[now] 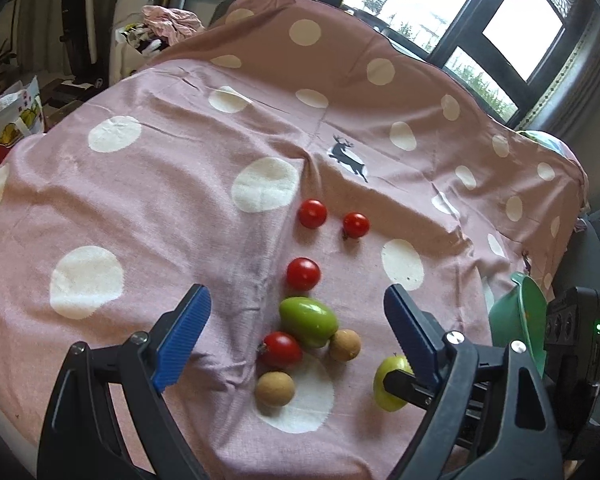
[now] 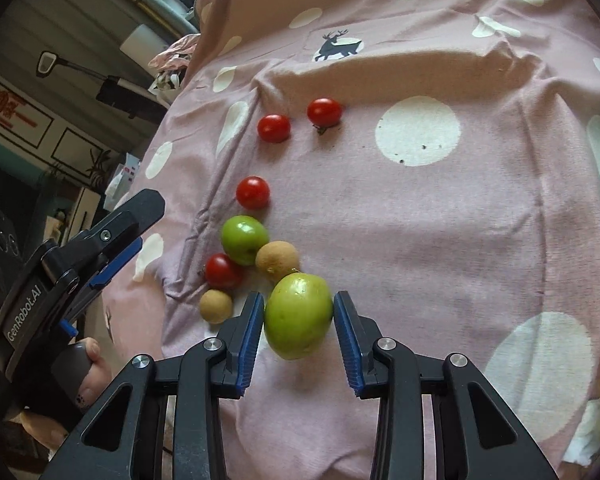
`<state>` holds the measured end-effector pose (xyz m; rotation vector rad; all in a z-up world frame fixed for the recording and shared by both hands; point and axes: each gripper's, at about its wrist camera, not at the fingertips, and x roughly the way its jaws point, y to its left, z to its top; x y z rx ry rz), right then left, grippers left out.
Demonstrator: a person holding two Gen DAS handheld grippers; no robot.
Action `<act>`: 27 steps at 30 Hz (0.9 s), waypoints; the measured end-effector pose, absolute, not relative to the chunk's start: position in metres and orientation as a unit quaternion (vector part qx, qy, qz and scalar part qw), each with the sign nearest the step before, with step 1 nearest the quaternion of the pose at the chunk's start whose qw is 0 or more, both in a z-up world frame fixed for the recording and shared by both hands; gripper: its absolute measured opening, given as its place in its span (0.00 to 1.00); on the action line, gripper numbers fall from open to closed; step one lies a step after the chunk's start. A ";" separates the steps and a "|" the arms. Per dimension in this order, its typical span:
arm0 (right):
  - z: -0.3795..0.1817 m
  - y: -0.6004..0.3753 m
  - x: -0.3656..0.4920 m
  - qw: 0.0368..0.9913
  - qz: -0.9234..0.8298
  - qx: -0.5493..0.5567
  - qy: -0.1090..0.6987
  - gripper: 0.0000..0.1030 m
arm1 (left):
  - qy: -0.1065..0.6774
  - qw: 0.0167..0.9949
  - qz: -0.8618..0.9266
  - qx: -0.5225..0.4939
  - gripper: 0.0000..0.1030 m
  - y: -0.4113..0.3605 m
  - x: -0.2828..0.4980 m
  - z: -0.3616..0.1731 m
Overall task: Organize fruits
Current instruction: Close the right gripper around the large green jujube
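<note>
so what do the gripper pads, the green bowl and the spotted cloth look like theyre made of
Pads: blue and finely ribbed, probably rubber or soft plastic; the matte look leaves it open.
Green bowl: smooth, evenly coloured, thin rim, likely moulded plastic.
Spotted cloth: woven fabric, perhaps cotton; it creases, folds and drapes, with no shine.

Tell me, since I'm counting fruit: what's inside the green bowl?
Nothing shows inside the green bowl. Only part of its tilted interior is visible at the frame's edge; the rest is hidden behind the left gripper.
</note>
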<state>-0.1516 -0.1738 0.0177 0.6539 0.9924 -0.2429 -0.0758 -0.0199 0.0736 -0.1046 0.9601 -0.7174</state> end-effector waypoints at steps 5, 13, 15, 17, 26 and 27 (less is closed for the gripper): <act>0.014 -0.192 -0.163 0.810 -0.145 0.311 0.475 0.37 | 0.462 0.809 -0.362 -0.031 0.81 -0.035 -0.086 0.070; 0.013 -0.211 -0.176 0.797 -0.165 0.357 0.459 0.37 | 0.498 0.772 -0.395 -0.020 0.70 -0.052 -0.095 0.057; 0.014 -0.214 -0.179 0.799 -0.169 0.357 0.453 0.37 | 0.502 0.765 -0.403 -0.015 0.66 -0.055 -0.098 0.055; 0.014 -0.215 -0.180 0.800 -0.166 0.357 0.452 0.37 | 0.510 0.753 -0.416 -0.009 0.61 -0.059 -0.102 0.052; 0.008 -0.227 -0.184 0.789 -0.155 0.405 0.436 0.37 | 0.525 0.710 -0.468 0.027 0.57 -0.085 -0.126 0.043; 0.008 -0.227 -0.185 0.788 -0.155 0.408 0.435 0.37 | 0.526 0.708 -0.470 0.031 0.55 -0.087 -0.128 0.042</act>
